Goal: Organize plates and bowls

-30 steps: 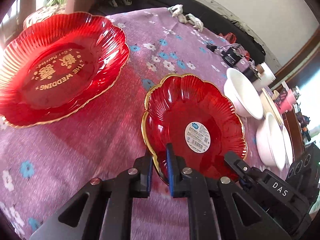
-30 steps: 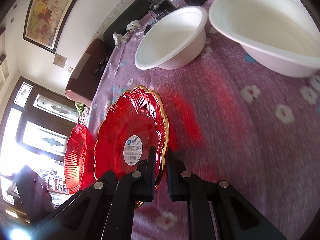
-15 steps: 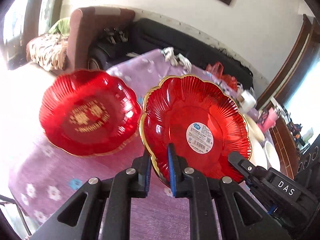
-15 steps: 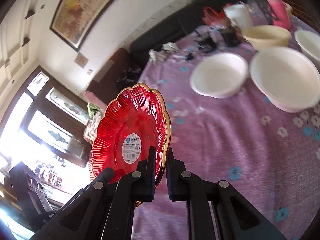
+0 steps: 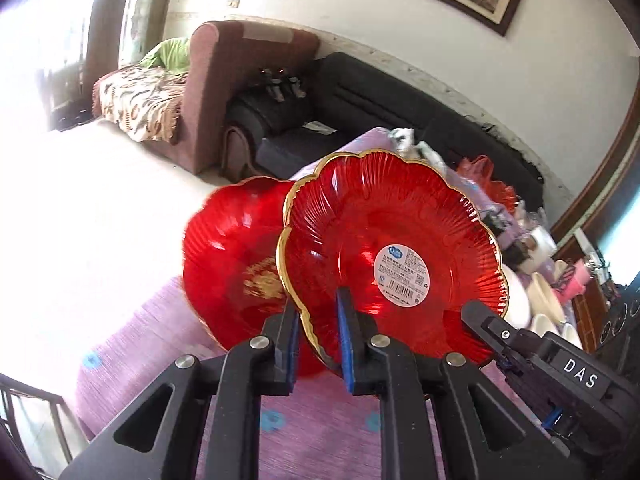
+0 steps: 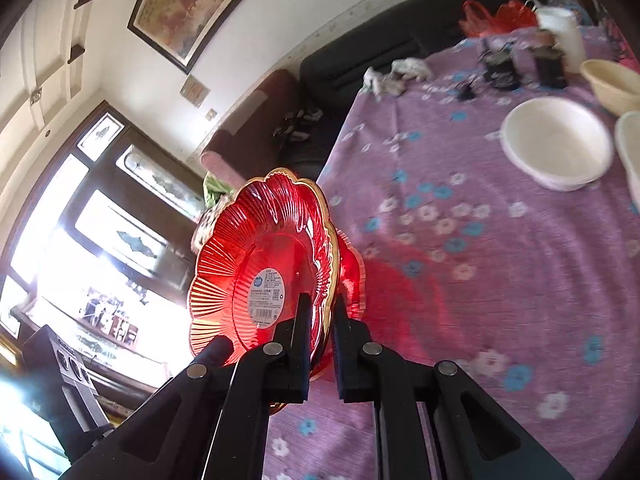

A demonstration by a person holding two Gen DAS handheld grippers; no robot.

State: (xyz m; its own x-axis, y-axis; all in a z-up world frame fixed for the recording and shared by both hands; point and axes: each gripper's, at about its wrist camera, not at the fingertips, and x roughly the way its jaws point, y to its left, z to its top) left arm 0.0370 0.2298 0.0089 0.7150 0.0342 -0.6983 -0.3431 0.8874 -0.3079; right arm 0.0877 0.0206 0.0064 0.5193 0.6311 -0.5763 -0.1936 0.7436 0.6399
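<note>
The desk (image 6: 500,280) under its purple flowered cloth fills most of what we see, with a dark sofa (image 5: 400,92) behind it by the wall. We hold one red plate (image 5: 384,264) up off the desk, tilted on edge, its gold scalloped rim toward us and a white label (image 5: 402,274) at its centre. A second red plate (image 5: 232,256), with gold lettering, sits partly behind the first in the left view, near the desk's edge; whether it rests flat we cannot tell. White bowls (image 6: 556,144) stand well apart from both plates, toward the far right of the desk.

Our left claw (image 5: 316,340) is clamped on the near rim of the lifted plate, one blue pad on each face. Our right claw (image 6: 322,332) pinches the same plate's rim from the other side, its jaws almost together with the rim between them; its black body shows at the right of the left view.
</note>
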